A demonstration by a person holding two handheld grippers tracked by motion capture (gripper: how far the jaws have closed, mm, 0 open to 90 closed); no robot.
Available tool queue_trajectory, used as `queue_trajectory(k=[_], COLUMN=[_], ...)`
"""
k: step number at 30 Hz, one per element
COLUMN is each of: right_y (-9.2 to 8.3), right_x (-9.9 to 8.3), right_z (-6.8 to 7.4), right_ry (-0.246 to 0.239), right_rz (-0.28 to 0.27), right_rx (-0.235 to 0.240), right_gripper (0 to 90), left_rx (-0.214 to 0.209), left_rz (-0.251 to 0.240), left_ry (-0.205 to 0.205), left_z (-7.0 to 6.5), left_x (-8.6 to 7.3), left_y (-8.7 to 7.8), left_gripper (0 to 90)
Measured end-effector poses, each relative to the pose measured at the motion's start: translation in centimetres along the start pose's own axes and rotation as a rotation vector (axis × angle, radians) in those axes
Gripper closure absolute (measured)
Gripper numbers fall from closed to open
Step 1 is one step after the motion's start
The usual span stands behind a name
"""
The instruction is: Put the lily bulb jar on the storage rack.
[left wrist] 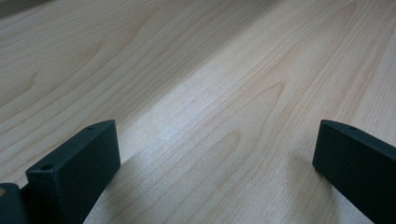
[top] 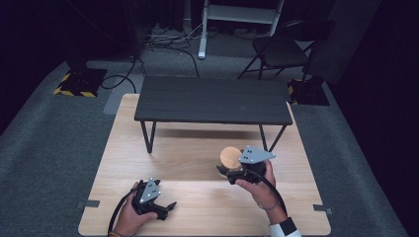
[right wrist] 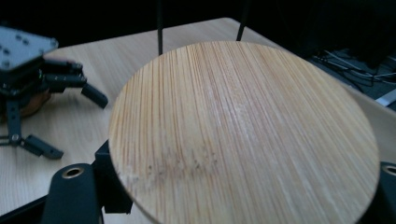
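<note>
Low at the near left, the left gripper [top: 165, 207] rests on the pale wooden worktop [top: 197, 163] with its fingers [left wrist: 74, 168] spread wide and nothing between them, seemingly parked out of the way. Further right, the right gripper [top: 228, 173] has its fingers clamped on the rim of a round, flat bamboo disc [right wrist: 243, 135], held clear above the worktop, probably for carrying. Beyond both, at the far side, stands a low black slatted bench [top: 212, 101], a likely destination.

You work on a brightly lit table [top: 197, 163] in a dark room; close wood looks soft.
</note>
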State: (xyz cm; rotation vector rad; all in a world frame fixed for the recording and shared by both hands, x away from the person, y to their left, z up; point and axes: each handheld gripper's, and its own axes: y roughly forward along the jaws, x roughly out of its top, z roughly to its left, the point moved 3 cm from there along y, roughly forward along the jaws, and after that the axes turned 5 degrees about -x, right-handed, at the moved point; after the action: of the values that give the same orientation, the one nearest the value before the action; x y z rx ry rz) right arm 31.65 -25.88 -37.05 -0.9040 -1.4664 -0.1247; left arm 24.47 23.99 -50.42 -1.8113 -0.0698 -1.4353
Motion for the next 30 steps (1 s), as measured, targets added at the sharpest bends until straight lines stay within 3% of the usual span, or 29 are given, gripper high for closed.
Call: queue_trajectory(k=[8, 11, 15, 19, 24, 30], right_y=[-1.8, -2.4, -2.8, -2.4, -1.5, 0.3], right_x=[4.5, 5.9, 8.0, 9.9, 11.3, 12.6], right_z=[-2.8, -4.1, -5.3, -6.5, -7.9, -9.2], right_ry=[0.036, 0.05, 0.049, 0.046, 0.08, 0.119], right_rz=[-0.031, -0.047, -0.038, -0.008, 0.006, 0.061], right_rx=[-0.061, -0.063, -0.103, -0.143, -0.178, -0.244], right_gripper=[25.1, 25.1, 25.1, 25.1, 25.1, 25.0], left_rx=[0.0, 0.0, 0.001, 0.001, 0.004, 0.006], left_rz=[0.0, 0.002, 0.001, 0.001, 0.001, 0.001], left_ry=[-0.002, -0.003, -0.002, -0.003, -0.003, -0.001], left_z=[0.0, 0.0, 0.0, 0.0, 0.0, -0.1], left_x=[0.0, 0.0, 0.0, 0.0, 0.0, 0.0], left_y=[0.0, 0.0, 0.0, 0.0, 0.0, 0.0], left_gripper=[0.6, 0.6, 0.6, 0.6, 0.6, 0.6])
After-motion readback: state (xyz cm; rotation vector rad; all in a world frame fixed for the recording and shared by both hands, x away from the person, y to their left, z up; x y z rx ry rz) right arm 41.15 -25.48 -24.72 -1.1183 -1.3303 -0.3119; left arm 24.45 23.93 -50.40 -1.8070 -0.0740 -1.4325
